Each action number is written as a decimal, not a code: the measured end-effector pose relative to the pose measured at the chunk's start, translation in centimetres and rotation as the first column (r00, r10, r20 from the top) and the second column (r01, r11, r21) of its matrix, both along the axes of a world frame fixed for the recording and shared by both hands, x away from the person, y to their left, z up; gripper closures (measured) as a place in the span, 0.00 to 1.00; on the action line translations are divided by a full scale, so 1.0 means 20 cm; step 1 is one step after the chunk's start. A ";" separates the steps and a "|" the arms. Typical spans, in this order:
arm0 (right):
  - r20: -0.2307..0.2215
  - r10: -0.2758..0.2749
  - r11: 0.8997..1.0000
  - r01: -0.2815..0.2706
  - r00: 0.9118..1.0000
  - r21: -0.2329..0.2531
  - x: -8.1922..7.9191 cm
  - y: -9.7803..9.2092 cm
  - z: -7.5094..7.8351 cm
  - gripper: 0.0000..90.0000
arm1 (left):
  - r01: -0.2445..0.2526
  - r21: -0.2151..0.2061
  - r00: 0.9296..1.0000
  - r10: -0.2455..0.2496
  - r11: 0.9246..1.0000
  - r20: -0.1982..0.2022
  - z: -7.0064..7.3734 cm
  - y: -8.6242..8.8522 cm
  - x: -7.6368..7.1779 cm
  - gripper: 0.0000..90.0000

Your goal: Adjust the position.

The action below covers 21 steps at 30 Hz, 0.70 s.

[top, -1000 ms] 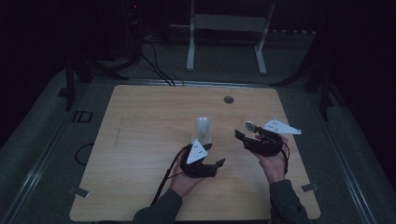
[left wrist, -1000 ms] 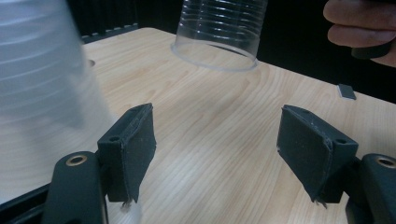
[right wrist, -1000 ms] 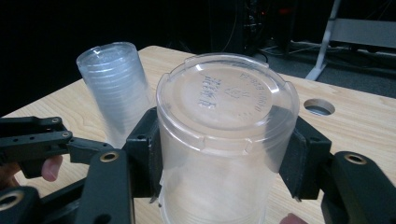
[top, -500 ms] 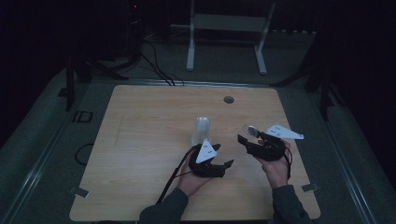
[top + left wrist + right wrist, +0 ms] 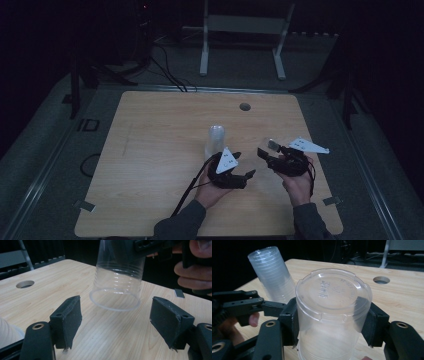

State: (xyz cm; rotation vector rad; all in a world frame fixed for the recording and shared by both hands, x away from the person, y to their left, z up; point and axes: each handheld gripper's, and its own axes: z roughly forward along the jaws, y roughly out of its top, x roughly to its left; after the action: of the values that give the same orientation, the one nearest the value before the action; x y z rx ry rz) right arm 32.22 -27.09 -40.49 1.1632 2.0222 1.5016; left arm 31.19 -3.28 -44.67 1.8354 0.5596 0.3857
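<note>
— Where the right gripper (image 5: 329, 322) sits over the near right part of the desk (image 5: 150, 150), closed on what?
— Closed on a single clear cup (image 5: 332, 315), black fingers (image 5: 289, 320) pressing both sides of its wall, cup upside down with the base toward the camera in the right gripper view; held clear of the wood, mouth hanging open in the left gripper view.
— And the left gripper (image 5: 120, 320)?
— Spread wide, fingers (image 5: 68, 320) well apart, gripping nothing; aimed at the held cup's open mouth, with bare desk between the pads.
— Seen from above?
— Left gripper (image 5: 242, 167) just beside the right one (image 5: 267, 152), both near the front edge, each in a hand (image 5: 210, 192), sleeves entering from the bottom.
— Anything else on the desk?
— Stack of clear cups (image 5: 216, 142), standing upright just behind the left gripper, leaning slightly in the right gripper view; round hole (image 5: 244, 106) near the far edge; white stand (image 5: 245, 30) on the floor beyond
</note>
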 end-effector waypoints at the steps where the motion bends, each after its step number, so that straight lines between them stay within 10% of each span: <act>1: -0.006 -0.002 1.000 0.002 1.000 0.009 0.00 0.00 0.00 0.46 | 0.002 -0.002 1.000 -0.002 1.000 0.001 0.00 0.00 0.00 0.27; 21: -0.065 0.014 0.994 -0.007 0.998 0.108 0.01 -0.06 -0.05 0.46 | 0.004 -0.024 0.999 -0.003 1.000 0.048 0.03 -0.07 0.01 0.21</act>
State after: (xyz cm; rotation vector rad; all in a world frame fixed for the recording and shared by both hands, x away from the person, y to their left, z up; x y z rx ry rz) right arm 32.33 -28.21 -41.49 1.2607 2.0145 1.6150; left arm 31.34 -4.62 -44.12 1.7996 0.5259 0.4175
